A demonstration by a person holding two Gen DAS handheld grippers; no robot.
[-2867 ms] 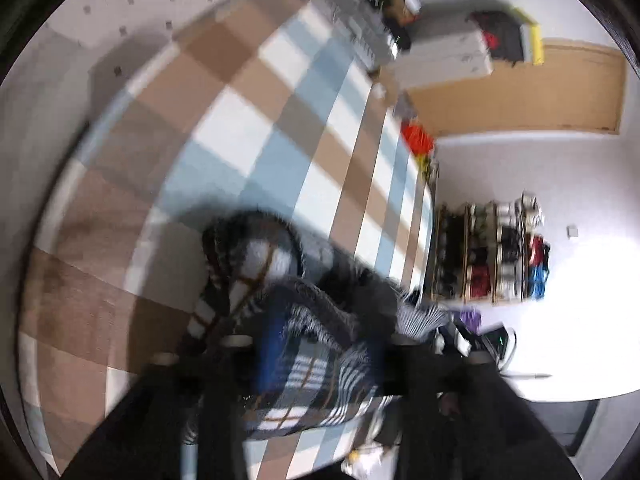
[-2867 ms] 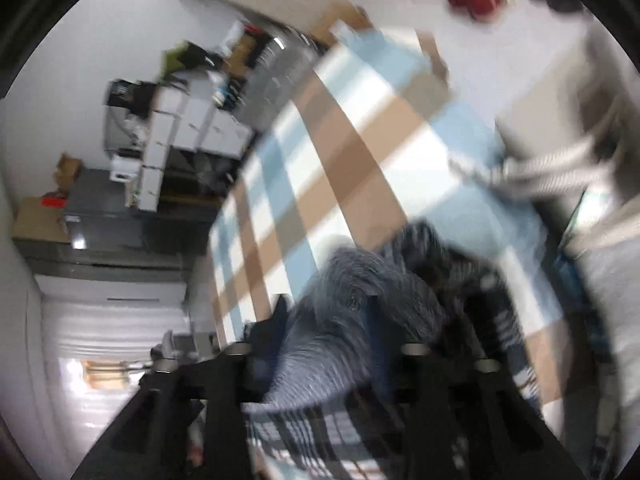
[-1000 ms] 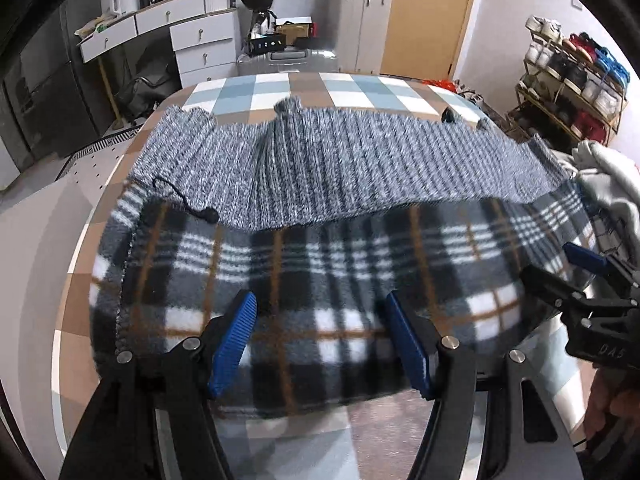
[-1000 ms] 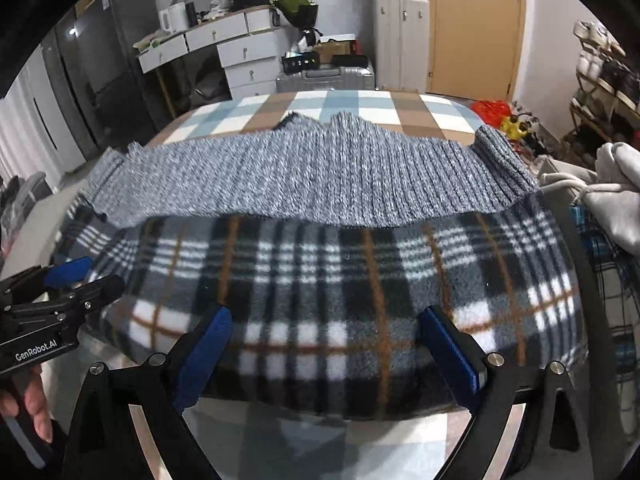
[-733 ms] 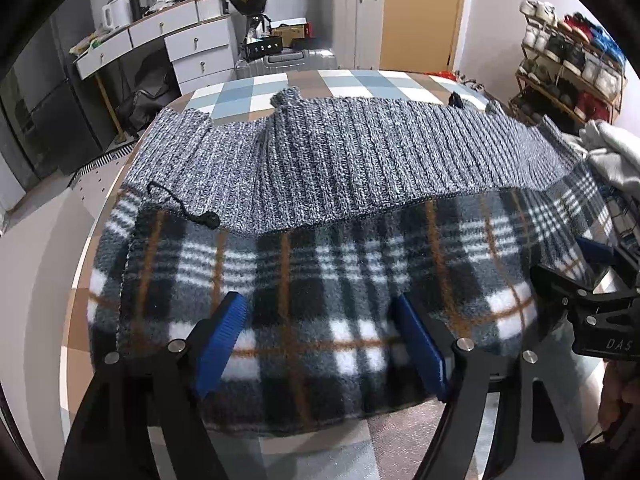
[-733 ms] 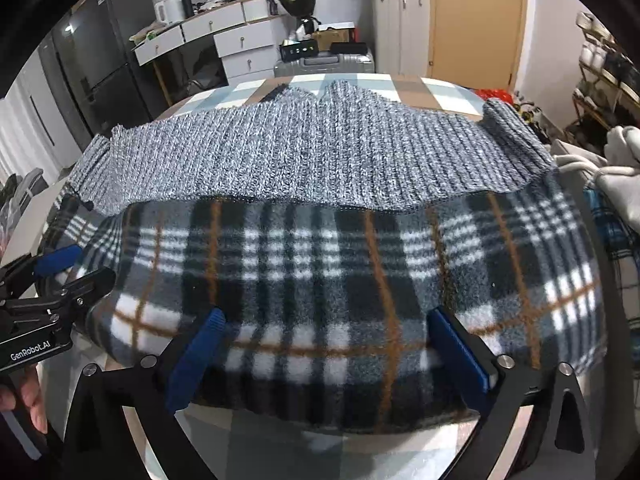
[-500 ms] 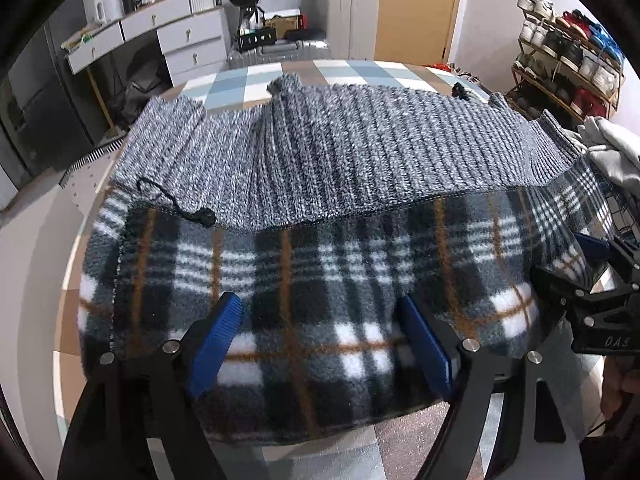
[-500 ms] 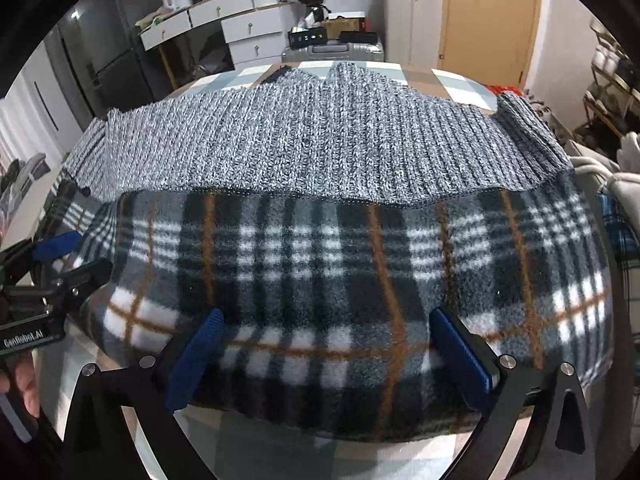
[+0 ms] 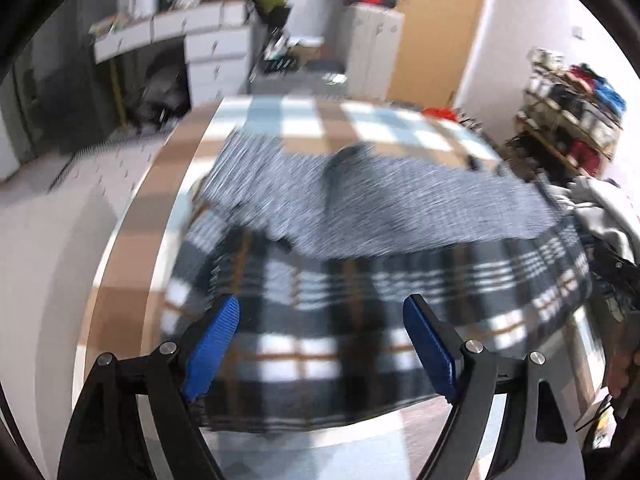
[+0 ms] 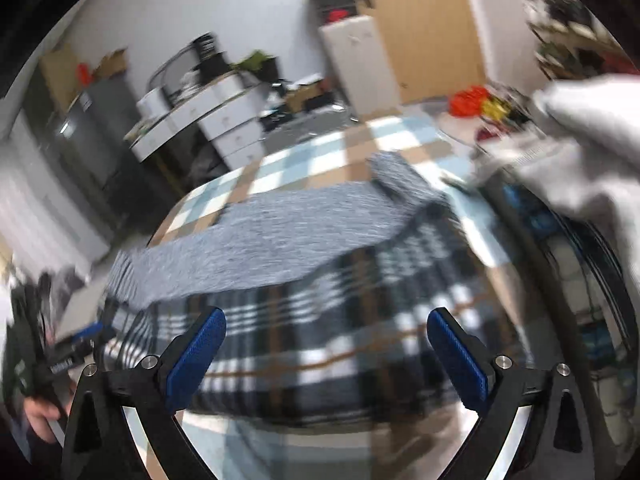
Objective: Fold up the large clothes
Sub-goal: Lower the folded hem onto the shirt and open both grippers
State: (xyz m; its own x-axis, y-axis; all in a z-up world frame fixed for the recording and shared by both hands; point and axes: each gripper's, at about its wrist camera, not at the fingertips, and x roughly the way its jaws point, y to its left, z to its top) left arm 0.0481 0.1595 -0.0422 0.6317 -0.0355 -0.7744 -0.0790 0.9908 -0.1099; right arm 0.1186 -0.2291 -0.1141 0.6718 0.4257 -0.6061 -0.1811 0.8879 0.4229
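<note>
Both claws have drawn back from the folded garment since half a second ago, and both views have gone blurred.

Left wrist view: the left claw (image 9: 320,344) has its blue pads (image 9: 211,350) spread wide with nothing clamped; the plaid-and-grey-knit garment (image 9: 360,264) lies folded on the checked counter (image 9: 132,264) at frame centre, its near edge showing between the fingers, contact unclear. A pale clothes pile (image 9: 604,208) sits at right.
Right wrist view: the right claw (image 10: 326,354) is likewise spread apart and holds nothing; the garment (image 10: 304,280) lies mid-frame beyond it, and the left claw (image 10: 86,336) shows at lower left.
</note>
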